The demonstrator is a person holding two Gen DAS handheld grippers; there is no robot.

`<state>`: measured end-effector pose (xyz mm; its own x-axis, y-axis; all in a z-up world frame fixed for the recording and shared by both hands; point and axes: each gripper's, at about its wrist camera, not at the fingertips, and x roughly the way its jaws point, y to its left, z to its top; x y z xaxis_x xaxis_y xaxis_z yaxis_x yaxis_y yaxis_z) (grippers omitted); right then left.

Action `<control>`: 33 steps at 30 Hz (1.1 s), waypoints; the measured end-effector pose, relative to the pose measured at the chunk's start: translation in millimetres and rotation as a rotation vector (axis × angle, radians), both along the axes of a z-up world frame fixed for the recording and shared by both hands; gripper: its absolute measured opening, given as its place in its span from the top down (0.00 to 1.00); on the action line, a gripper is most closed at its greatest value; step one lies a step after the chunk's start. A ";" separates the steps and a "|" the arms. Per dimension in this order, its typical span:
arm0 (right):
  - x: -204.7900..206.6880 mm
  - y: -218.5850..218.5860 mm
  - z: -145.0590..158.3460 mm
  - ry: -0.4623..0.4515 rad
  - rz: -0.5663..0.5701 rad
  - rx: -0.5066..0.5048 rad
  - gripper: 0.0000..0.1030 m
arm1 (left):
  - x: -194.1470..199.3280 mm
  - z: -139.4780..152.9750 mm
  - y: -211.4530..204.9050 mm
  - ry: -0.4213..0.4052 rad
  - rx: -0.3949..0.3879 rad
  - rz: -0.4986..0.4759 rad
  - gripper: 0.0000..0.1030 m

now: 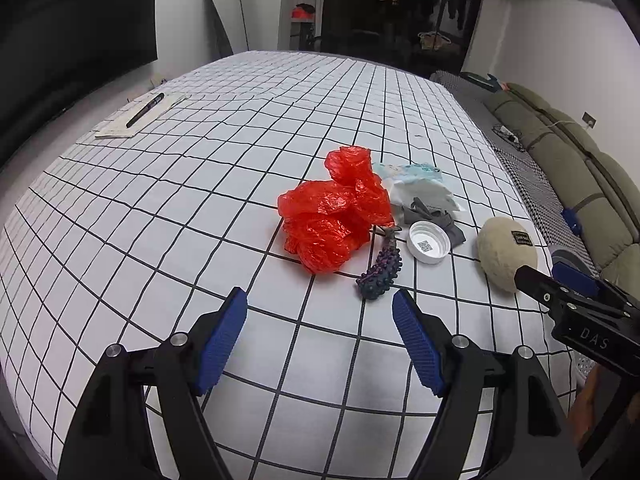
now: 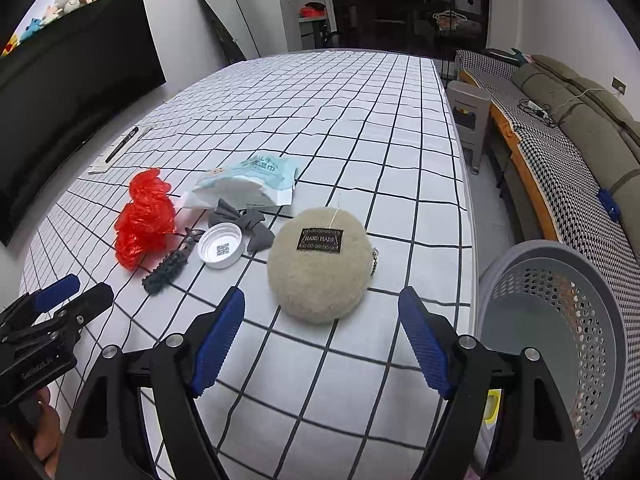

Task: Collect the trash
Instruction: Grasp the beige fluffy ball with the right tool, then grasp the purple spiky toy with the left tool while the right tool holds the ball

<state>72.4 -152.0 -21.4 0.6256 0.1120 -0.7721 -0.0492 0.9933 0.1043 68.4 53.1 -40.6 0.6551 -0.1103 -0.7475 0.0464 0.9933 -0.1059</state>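
Note:
On the checked tablecloth lie a crumpled red plastic bag (image 1: 334,216) (image 2: 146,216), a wet-wipe packet (image 1: 418,186) (image 2: 250,182), a grey cloth bow (image 1: 430,216) (image 2: 244,222), a white bottle cap (image 1: 429,242) (image 2: 221,245), a dark spiky toy (image 1: 380,268) (image 2: 168,266) and a round beige plush pouch (image 1: 506,254) (image 2: 320,264). My left gripper (image 1: 320,336) is open above bare cloth, short of the red bag and toy. My right gripper (image 2: 322,336) is open too, just short of the pouch. Each gripper shows at the edge of the other view.
A grey perforated basket (image 2: 560,320) stands off the table's right edge. A pen (image 1: 145,110) on paper lies at the far left. A grey stool (image 2: 470,120), a bench with checked cover and green cushions (image 2: 580,120) line the right side; a dark screen (image 2: 72,80) is on the left.

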 end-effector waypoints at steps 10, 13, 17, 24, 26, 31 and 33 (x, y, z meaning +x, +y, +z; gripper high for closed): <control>29.9 10.6 -14.6 0.041 -0.026 -0.081 0.26 | 5.6 -11.5 5.0 0.027 -0.022 0.000 0.29; 36.7 12.8 -19.8 0.057 -0.032 -0.088 0.27 | 6.0 -13.4 6.4 0.033 -0.028 0.001 0.29; 41.6 15.7 -23.4 0.062 -0.029 -0.101 0.27 | 7.1 -14.5 7.6 0.035 -0.031 0.002 0.29; 44.9 19.8 -24.7 0.065 -0.016 -0.095 0.42 | 7.0 -14.6 8.9 0.035 -0.029 0.005 0.29; 42.7 17.9 -23.8 0.061 -0.017 -0.086 0.43 | 6.9 -14.5 8.9 0.035 -0.028 0.006 0.29; 30.6 12.4 -17.8 0.046 -0.026 -0.045 0.43 | 9.2 -13.0 7.8 0.037 -0.028 0.007 0.29; 24.7 10.2 -14.5 0.040 -0.027 -0.031 0.43 | 11.2 -11.3 5.4 0.037 -0.025 0.004 0.29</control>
<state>97.1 -141.8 -35.9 0.5965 0.0709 -0.7994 -0.0188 0.9971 0.0743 79.6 58.5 -51.9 0.6278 -0.1267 -0.7680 0.0379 0.9905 -0.1325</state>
